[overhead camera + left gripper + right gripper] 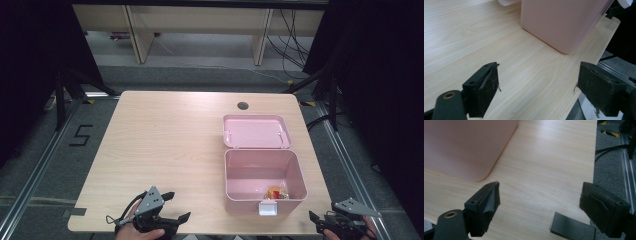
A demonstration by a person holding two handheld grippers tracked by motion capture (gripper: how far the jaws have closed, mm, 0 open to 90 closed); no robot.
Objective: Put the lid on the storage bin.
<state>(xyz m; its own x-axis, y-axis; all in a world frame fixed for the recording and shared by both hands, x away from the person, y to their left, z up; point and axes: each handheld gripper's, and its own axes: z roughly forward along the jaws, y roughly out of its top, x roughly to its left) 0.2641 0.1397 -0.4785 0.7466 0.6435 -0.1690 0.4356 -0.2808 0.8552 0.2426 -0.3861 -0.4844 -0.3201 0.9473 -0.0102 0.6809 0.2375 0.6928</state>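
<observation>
A: Pink box (262, 172)?
B: Worktop (165, 150), four o'clock; lid (256, 131) open, small items (276, 193) inside.
A: Hand-held grippers?
B: Left hand-held gripper (177, 207) at seven o'clock, right hand-held gripper (316, 220) at five; both wide open, empty.

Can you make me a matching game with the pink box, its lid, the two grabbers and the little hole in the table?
Things:
1. pink box
2. lid
3. left gripper
4. right gripper
5. round hole

Descriptions:
A. near the table's far edge
B. swung open, lying flat behind the box
C. open, at the table's near right corner
D. has small colourful things inside
E. open, at the table's near edge, left of the box

Pairs: 1-D, 2-B, 3-E, 4-C, 5-A
</observation>
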